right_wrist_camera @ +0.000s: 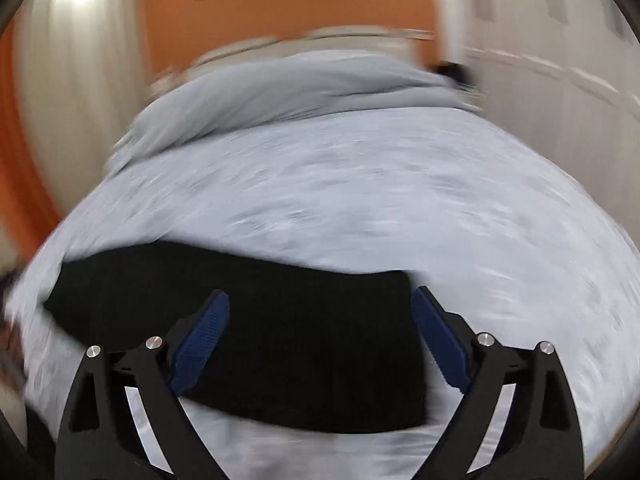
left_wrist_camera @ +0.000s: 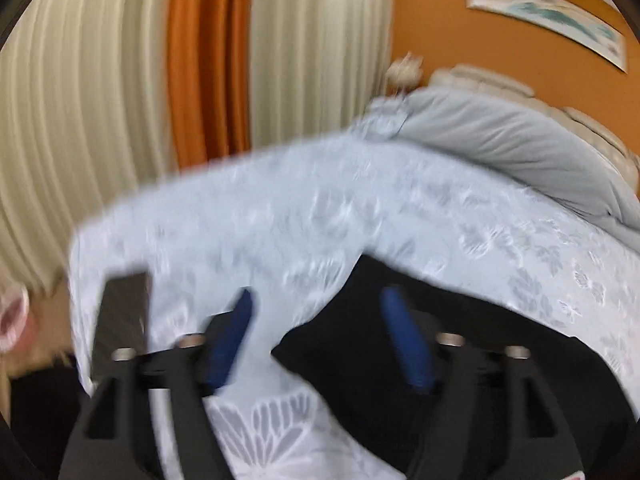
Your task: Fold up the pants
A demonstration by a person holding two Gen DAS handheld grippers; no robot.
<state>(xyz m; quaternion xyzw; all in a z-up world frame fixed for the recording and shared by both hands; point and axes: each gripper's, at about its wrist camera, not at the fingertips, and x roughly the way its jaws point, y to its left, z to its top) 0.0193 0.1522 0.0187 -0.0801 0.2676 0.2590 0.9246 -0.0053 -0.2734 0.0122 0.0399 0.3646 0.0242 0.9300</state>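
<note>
The black pants (right_wrist_camera: pixel 280 320) lie flat on a pale blue floral bedspread (right_wrist_camera: pixel 360 184), stretched left to right. My right gripper (right_wrist_camera: pixel 320 300) is open, its blue pads (right_wrist_camera: pixel 200 340) spread above the pants' right part, holding nothing. In the left wrist view the pants (left_wrist_camera: pixel 360 340) reach in from the lower right. My left gripper (left_wrist_camera: pixel 318 300) is open over the pants' edge and the bedspread (left_wrist_camera: pixel 280 220), with one blue pad (left_wrist_camera: pixel 404 340) above the black cloth. Both views are blurred by motion.
A grey duvet (right_wrist_camera: pixel 280 84) is bunched at the head of the bed. A dark flat object (left_wrist_camera: pixel 120 312) lies on the bed's left corner. Cream and orange curtains (left_wrist_camera: pixel 200 60) hang behind, an orange wall (right_wrist_camera: pixel 280 8) with a picture beyond.
</note>
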